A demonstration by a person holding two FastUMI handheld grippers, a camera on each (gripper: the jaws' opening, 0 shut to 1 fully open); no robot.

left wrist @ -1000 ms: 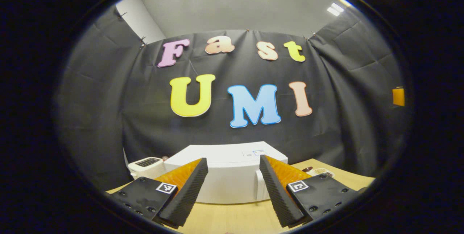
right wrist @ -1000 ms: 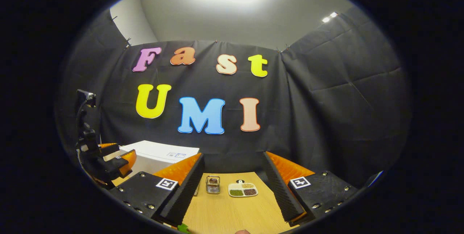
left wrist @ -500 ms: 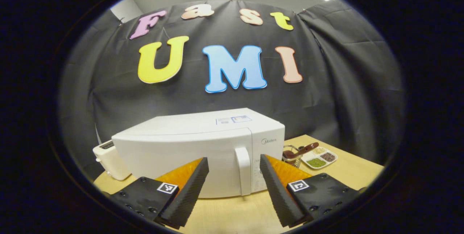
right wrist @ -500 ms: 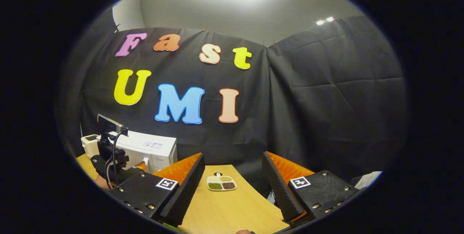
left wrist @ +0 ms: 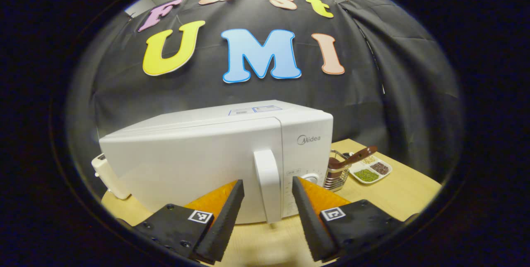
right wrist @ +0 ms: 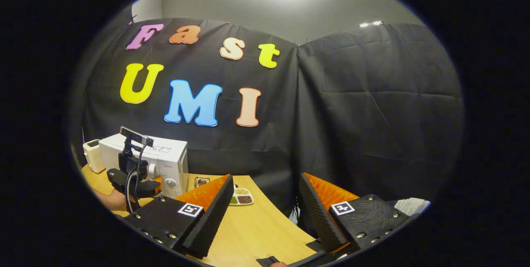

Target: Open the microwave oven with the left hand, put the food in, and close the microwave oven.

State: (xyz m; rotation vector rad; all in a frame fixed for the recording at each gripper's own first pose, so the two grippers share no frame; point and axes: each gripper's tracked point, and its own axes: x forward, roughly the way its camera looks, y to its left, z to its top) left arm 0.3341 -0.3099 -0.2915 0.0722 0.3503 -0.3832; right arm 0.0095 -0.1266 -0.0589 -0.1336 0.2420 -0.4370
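Observation:
A white microwave oven [left wrist: 198, 159] stands shut on the wooden table [left wrist: 397, 192], its vertical door handle [left wrist: 268, 184] facing me. My left gripper [left wrist: 267, 188] is open, and the handle stands between its two fingers without touching them. A white divided dish of food [left wrist: 369, 171] lies to the right of the oven. In the right gripper view the microwave oven [right wrist: 165, 161] sits far left with the left gripper [right wrist: 134, 180] in front of it. My right gripper [right wrist: 265, 186] is open and holds nothing, over the table's right end. The dish of food [right wrist: 241, 196] lies beyond its left finger.
A wire basket [left wrist: 336, 176] with a brown-handled utensil [left wrist: 354, 157] stands between oven and dish. A small white appliance [left wrist: 108, 176] sits left of the oven. The table edge [right wrist: 285, 225] curves under my right gripper, with black cloth wall behind.
My left gripper has moved closer to the oven, and the door handle now sits between its fingers. The right gripper has swung to the right, away from the dish.

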